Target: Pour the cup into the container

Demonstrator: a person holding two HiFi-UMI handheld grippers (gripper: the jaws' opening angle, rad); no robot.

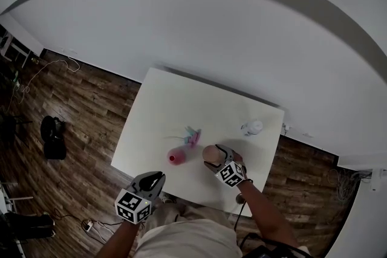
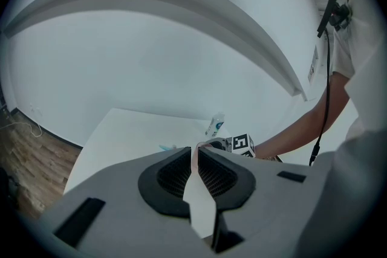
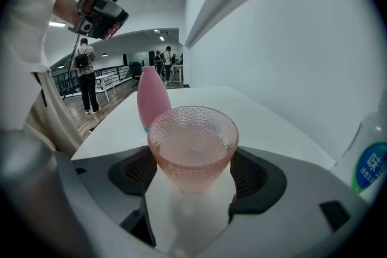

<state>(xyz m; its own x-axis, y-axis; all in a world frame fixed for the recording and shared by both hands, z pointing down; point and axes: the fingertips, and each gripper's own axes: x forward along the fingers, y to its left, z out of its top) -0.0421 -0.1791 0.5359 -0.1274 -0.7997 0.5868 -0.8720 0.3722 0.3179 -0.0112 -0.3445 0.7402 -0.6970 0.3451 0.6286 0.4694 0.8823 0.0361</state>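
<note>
A pink dimpled glass cup (image 3: 193, 145) stands upright between the jaws of my right gripper (image 3: 193, 181), which is shut on it near its base. In the head view the cup (image 1: 210, 154) is over the table's front part, just right of the pink container (image 1: 176, 158). That tall, rounded container (image 3: 152, 99) stands behind and left of the cup in the right gripper view. My left gripper (image 1: 155, 178) hangs off the table's front edge, shut, with nothing between its pads (image 2: 196, 151). I cannot see what the cup holds.
On the white table (image 1: 163, 106), a clear plastic bottle (image 1: 252, 127) with a blue label (image 3: 370, 163) lies at the right. A small teal and pink object (image 1: 192, 136) lies behind the container. Wooden floor (image 1: 78, 130) surrounds the table; a white wall is behind it.
</note>
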